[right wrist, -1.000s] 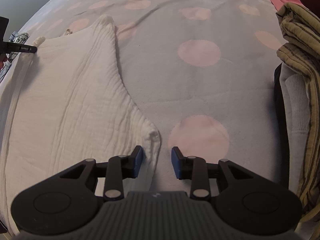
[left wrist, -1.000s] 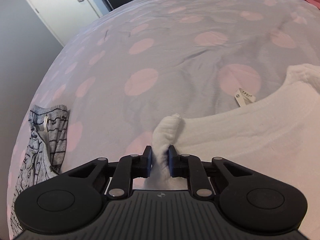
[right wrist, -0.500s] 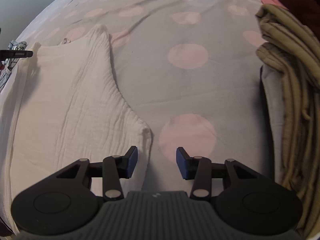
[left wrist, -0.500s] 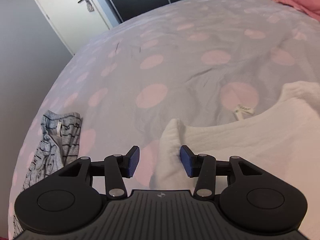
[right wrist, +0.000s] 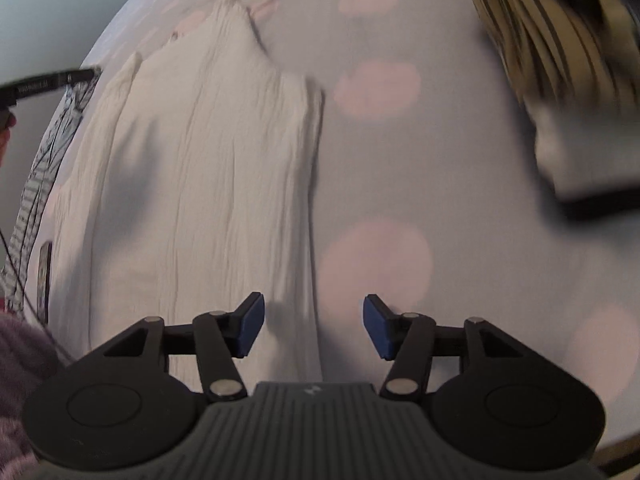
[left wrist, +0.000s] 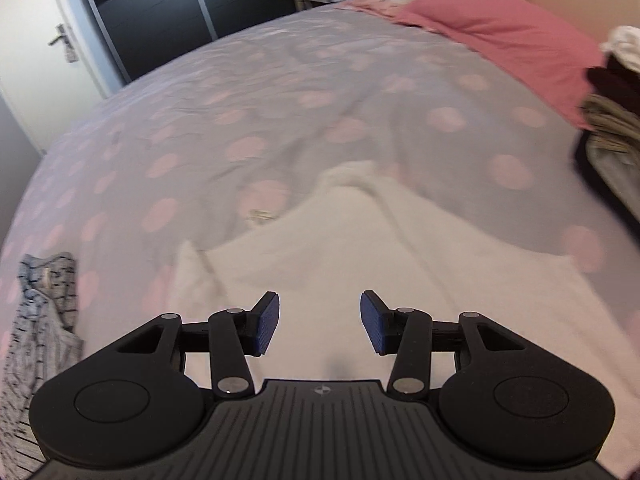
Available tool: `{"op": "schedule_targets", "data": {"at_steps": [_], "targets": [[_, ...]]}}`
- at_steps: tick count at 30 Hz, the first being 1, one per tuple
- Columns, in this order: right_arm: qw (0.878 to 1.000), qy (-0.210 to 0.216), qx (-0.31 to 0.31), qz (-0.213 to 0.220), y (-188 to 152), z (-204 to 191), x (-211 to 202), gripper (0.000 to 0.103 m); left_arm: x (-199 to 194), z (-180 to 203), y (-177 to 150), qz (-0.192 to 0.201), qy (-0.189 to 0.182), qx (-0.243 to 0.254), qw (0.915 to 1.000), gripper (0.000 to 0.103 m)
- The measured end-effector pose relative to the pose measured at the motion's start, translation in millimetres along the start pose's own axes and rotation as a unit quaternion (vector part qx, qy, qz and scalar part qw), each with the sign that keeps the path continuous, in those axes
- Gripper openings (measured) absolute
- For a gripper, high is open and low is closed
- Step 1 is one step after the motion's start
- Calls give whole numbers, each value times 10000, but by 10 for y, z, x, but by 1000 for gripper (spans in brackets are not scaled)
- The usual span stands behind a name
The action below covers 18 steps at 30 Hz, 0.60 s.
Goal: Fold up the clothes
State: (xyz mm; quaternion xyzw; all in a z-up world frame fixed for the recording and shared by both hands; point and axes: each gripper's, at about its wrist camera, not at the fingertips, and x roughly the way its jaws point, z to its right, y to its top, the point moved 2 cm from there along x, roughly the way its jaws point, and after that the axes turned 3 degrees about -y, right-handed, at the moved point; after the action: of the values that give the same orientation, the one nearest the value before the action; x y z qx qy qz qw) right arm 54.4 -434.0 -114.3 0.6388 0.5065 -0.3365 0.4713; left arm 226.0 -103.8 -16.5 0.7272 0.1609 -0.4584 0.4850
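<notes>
A white crinkled garment (left wrist: 400,264) lies spread flat on the grey bedspread with pink dots (left wrist: 280,120). In the left wrist view my left gripper (left wrist: 319,326) hovers over the white cloth, open, nothing between its blue pads. In the right wrist view the same white garment (right wrist: 208,184) stretches away to the left, its right edge running just left of centre. My right gripper (right wrist: 313,327) is open above that edge, empty. The other gripper's black finger (right wrist: 48,84) pokes in at the far left.
A grey striped garment (left wrist: 36,320) lies crumpled at the bed's left edge. A pile of olive striped and dark clothes (right wrist: 560,60) sits on the right. A pink pillow (left wrist: 500,36) lies at the bed's head. A door and dark wardrobe stand behind.
My left gripper let go of the white garment's corner, opened wide and swung right over the cloth. My right gripper opened wider and moved along the garment's right edge.
</notes>
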Motion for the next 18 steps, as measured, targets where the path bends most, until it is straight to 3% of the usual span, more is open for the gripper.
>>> {"op": "schedule_targets", "data": {"at_steps": [4,11,18], "targets": [[9999,-13,-79,-89,-349,-2,-123,58,25,484,62,-207,-450,-55,9988,46],[9997,-27,-157,-189,-545,-73,-82,58,256,1314,246,-698,-1168,-300,9902,46],[9985,-46,-380,-393,-623,-89,100,58,871,1881,463,-1215,-1122,-633,9842,46]]}}
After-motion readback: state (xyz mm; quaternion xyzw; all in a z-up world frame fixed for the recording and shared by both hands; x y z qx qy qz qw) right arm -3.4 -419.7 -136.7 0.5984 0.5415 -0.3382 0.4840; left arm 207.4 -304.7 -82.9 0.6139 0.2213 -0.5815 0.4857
